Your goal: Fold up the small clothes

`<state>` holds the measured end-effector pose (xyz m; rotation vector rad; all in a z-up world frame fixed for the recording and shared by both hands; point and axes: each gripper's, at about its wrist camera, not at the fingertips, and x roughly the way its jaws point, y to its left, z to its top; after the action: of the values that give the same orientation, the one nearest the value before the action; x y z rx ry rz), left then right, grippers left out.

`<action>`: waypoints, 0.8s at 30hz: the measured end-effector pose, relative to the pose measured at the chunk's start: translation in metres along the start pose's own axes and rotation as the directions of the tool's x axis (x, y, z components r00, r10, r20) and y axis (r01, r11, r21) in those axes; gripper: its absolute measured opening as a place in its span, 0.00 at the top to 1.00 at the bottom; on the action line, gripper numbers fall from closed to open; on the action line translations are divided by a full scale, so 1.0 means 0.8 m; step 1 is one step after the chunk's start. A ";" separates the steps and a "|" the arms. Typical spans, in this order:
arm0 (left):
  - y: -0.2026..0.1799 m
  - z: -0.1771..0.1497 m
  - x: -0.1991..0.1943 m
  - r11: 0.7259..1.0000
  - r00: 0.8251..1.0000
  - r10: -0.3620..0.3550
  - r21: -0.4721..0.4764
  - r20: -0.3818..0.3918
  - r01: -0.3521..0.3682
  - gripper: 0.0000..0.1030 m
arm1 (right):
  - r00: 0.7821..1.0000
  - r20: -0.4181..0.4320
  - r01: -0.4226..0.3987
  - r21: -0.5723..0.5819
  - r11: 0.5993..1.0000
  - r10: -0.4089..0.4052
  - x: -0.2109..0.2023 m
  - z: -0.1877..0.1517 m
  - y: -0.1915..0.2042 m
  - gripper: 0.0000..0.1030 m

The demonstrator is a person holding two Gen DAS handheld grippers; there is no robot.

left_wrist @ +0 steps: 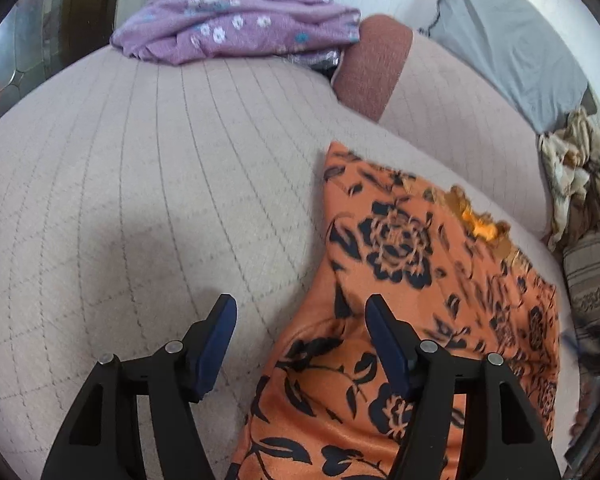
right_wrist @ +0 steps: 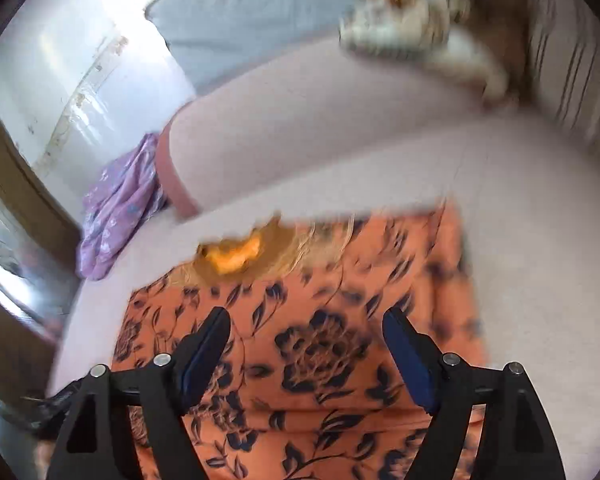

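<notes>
Orange garment with a black floral print [left_wrist: 400, 280] lies flat on the pale pink quilted bed cover [left_wrist: 160, 200], one folded edge running diagonally toward the camera in the left wrist view. A patch of yellow-orange trim [left_wrist: 480, 226] shows along its far edge.

Left gripper [left_wrist: 300, 316]: jaws apart, nothing pinched. Its right finger hangs over the orange cloth, its left finger over bare cover just beside the cloth's edge.

Right gripper [right_wrist: 306, 328]: jaws spread wide above the middle of the same garment [right_wrist: 320, 340], nothing between the pads. This view is smeared by motion, so whether the fingertips brush the fabric cannot be told.

Purple flower-print cloth [left_wrist: 236, 16] sits crumpled at the far side of the bed, well apart from the orange piece. A dusty-red bolster [left_wrist: 372, 64] lies beside it, a grey pillow [left_wrist: 508, 40] further right.
</notes>
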<state>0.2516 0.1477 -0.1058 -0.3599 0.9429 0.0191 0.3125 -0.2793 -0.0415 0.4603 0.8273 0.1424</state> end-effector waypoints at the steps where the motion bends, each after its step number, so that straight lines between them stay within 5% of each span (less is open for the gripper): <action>1: 0.000 -0.002 0.001 1.000 1.000 0.005 0.004 -0.005 -0.005 0.34 | 0.988 -0.152 0.017 0.086 0.996 -0.004 0.037 -0.010 -0.025 0.22; 2: 0.001 -0.001 0.001 1.000 1.000 0.008 0.007 -0.002 -0.008 0.34 | 0.974 -0.228 0.030 0.170 0.985 0.010 0.058 -0.020 -0.047 0.29; 4: 0.002 0.000 -0.004 1.000 1.000 0.010 0.000 0.020 -0.010 0.34 | 0.996 -0.088 0.001 0.174 0.985 0.014 0.025 -0.010 -0.041 0.28; 10: -0.014 -0.004 -0.008 0.999 0.999 -0.004 0.053 0.044 0.001 0.33 | 0.995 0.043 -0.089 0.102 0.991 0.085 -0.002 0.024 -0.018 0.22; 12: -0.019 -0.007 0.001 0.997 1.000 0.023 0.078 0.019 -0.024 0.29 | 0.998 0.027 -0.057 0.128 0.990 0.054 0.025 0.033 -0.039 0.19; 14: -0.021 -0.011 0.014 0.993 0.998 0.055 0.109 -0.024 -0.052 0.29 | 0.995 -0.092 0.056 0.227 0.972 -0.036 0.074 0.025 -0.078 0.19; 18: -0.024 -0.009 0.005 0.992 0.999 0.053 0.114 0.005 -0.053 0.29 | 0.992 0.036 -0.124 0.296 0.947 0.118 0.048 0.029 -0.080 0.18; 21: -0.025 -0.013 0.005 0.991 0.998 0.059 0.124 0.007 -0.059 0.29 | 0.989 0.093 -0.133 0.285 0.949 0.111 0.039 0.041 -0.093 0.18; 24: -0.032 -0.017 0.014 0.980 0.995 0.099 0.174 0.006 -0.098 0.28 | 0.991 0.064 -0.130 0.357 0.925 0.115 0.069 0.037 -0.138 0.23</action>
<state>0.2517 0.1181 -0.1144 -0.1507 0.9564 0.0264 0.3651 -0.3713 -0.1108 0.8609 0.7852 0.0952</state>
